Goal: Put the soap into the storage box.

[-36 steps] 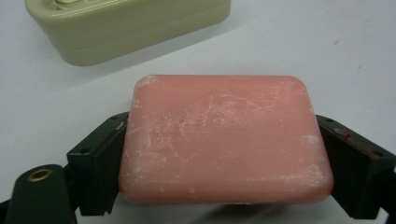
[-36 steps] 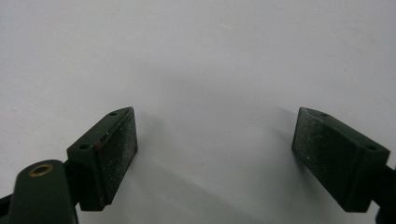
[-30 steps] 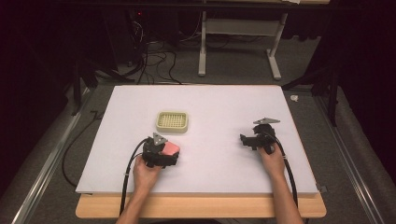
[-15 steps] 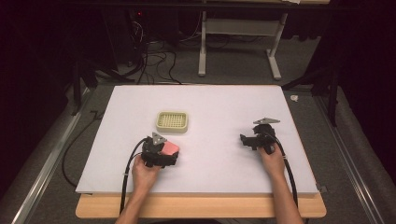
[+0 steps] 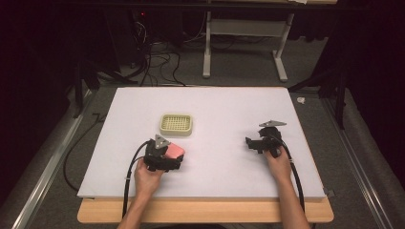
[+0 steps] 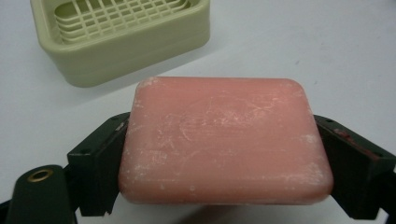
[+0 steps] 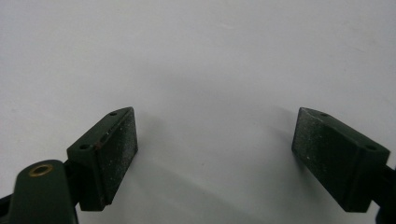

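Pink soap bar (image 6: 224, 140): worn, with white scuffs on its top face; pinched flat between the two black jaws of the left hand-held gripper, one jaw on each short side, just near of the soap dish.
Soap dish (image 5: 175, 124): pale green, rectangular, with a slatted grid inside; stands on the table's left half, far of the left hand-held gripper and apart from the soap.
Left hand-held gripper (image 5: 175, 154): clamped on the soap bar, held low over the table at the near left, a grey three-cornered plate on top and a black cable trailing toward the near edge.
Left hand (image 5: 149, 175): wrapped around the gripper's body from the near side.
Right hand-held gripper (image 5: 248, 143): jaws spread wide with only bare white surface between them; low over the table's right half, well apart from the dish.
Right hand (image 5: 278, 164): grips its tool from the near right.
Table (image 5: 224, 107): white board on a wooden top.
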### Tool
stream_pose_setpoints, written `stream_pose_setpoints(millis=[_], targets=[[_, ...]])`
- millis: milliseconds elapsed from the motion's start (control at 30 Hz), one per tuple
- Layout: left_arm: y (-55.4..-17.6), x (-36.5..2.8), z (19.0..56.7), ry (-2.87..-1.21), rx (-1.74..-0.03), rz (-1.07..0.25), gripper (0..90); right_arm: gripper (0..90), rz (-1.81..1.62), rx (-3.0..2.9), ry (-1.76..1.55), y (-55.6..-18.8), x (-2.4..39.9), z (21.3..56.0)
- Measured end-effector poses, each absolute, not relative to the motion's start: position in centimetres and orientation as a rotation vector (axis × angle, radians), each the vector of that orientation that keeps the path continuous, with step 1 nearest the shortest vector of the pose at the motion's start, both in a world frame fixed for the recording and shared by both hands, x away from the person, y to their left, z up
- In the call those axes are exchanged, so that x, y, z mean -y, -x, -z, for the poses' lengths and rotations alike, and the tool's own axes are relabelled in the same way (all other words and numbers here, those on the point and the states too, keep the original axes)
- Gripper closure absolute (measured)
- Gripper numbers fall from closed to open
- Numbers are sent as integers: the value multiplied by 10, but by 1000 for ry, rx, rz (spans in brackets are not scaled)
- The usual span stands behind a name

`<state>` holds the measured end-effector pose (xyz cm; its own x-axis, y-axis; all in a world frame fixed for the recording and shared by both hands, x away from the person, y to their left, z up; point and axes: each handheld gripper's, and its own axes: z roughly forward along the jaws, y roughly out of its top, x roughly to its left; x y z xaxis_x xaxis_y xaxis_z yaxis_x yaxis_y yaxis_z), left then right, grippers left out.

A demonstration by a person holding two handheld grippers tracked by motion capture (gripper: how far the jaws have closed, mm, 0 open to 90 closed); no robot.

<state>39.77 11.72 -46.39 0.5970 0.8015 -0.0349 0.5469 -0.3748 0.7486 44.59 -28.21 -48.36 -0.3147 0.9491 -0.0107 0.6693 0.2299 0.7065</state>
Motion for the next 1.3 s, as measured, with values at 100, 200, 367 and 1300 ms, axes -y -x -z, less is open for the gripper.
stream_pose_setpoints(millis=[100, 200, 367, 1300], targets=[[-397, -118, 461, -2073, -1060, -429, 140, 148, -846, -2067, -1485, -446, 282, 484], [-396, -117, 459, -2073, -1055, -431, 140, 149, -846, -2067, -1485, -446, 282, 484], [-395, -117, 453, -2070, -1044, -435, 140, 148, -846, -2067, -1485, -446, 282, 484], [-402, -118, 429, -2027, -1036, -436, 139, 148, -846, -2067, -1485, -446, 282, 484]])
